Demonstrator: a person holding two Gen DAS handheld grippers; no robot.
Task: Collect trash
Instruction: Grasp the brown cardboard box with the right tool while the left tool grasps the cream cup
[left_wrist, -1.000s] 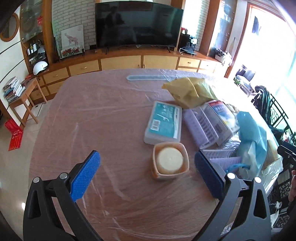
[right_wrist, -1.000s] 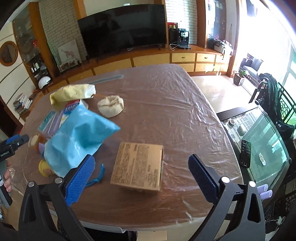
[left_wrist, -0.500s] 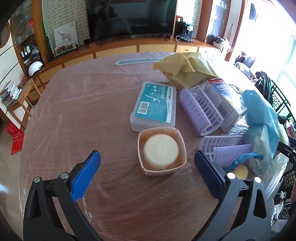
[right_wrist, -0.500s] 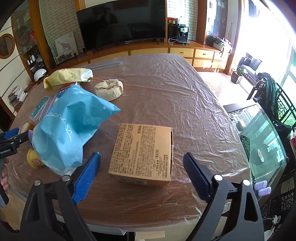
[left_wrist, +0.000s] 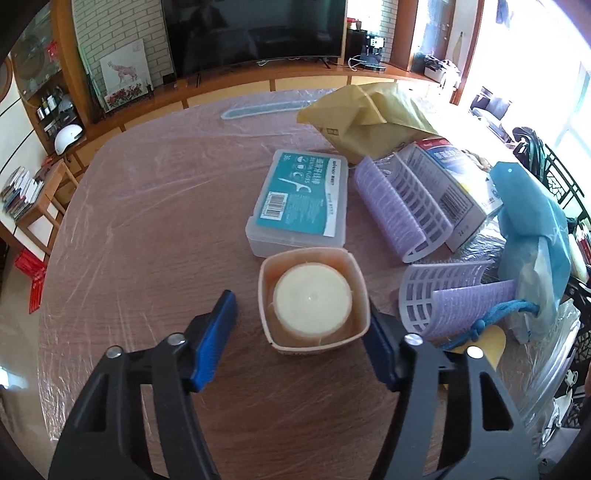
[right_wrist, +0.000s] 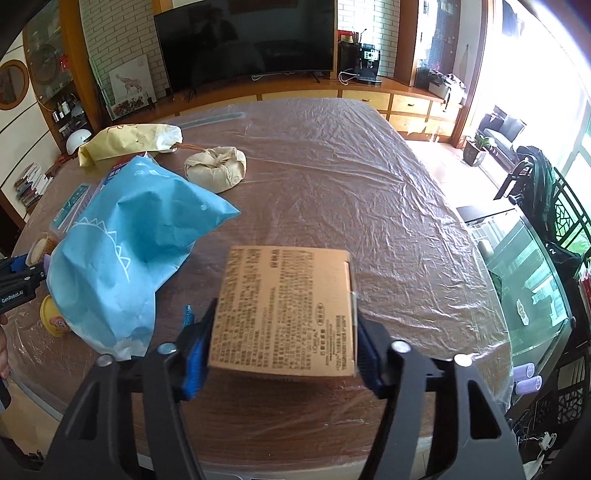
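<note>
i judge the step in hand is a double pickup: my right hand-held gripper (right_wrist: 282, 354) takes the cardboard box (right_wrist: 286, 310) near the worktop's (right_wrist: 332, 177) near edge, my left hand-held gripper (left_wrist: 301, 343) takes the square tub (left_wrist: 314, 299) that sits toward the worktop's middle, just in front of the floss box (left_wrist: 301, 201).

to do it well i'd keep the squeeze on the box light and even, since thin card can buckle, and lift it straight up so it clears the blue bag (right_wrist: 129, 251) lying just to its left. the tub wants both pads square on its opposite walls before i close, low enough that the soft rim doesn't fold.

right: the pads sit against both sides of the box, clamped on it as far as i can see; whether it is off the worktop i cannot tell. left: the jaws stand apart, straddling the tub; the right-side pad looks to be touching its wall, the left-side pad stands clear, so nothing is gripped yet.
</note>
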